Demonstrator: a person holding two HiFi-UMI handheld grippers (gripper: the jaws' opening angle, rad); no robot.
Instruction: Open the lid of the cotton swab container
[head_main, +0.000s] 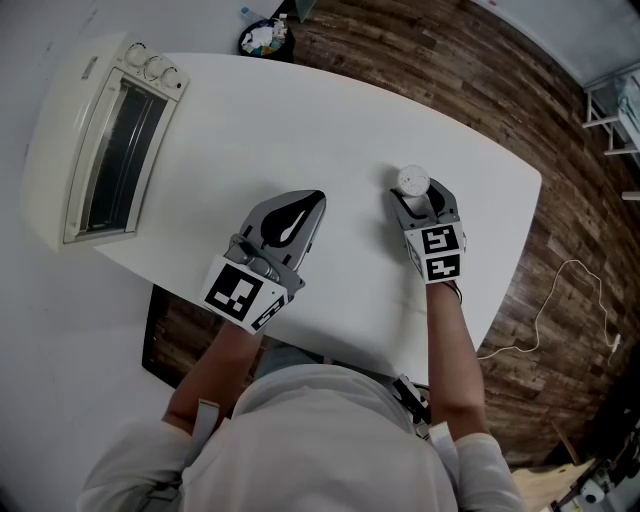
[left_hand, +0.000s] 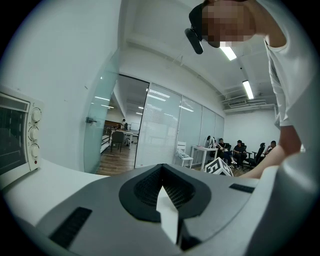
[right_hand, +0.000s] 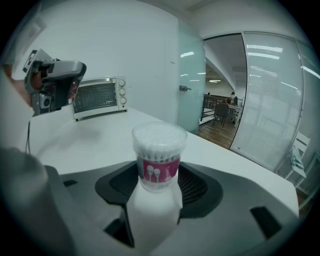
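Note:
The cotton swab container (head_main: 412, 181) is a small clear tub with a pink label and a clear lid. It stands upright on the white table (head_main: 300, 120), lid on. My right gripper (head_main: 421, 194) is open, with one jaw on each side of the tub's lower part. In the right gripper view the container (right_hand: 158, 155) fills the gap of that gripper (right_hand: 158, 186), and I see no firm squeeze. My left gripper (head_main: 316, 197) is shut and empty. It is tilted over the table, left of the tub and apart from it. Its closed jaws (left_hand: 167, 200) point across the room.
A cream toaster oven (head_main: 110, 140) sits on the table's far left corner. A bin of rubbish (head_main: 266, 38) stands on the wood floor beyond the table. A cable (head_main: 560, 300) lies on the floor at right. Several people sit far off in the left gripper view.

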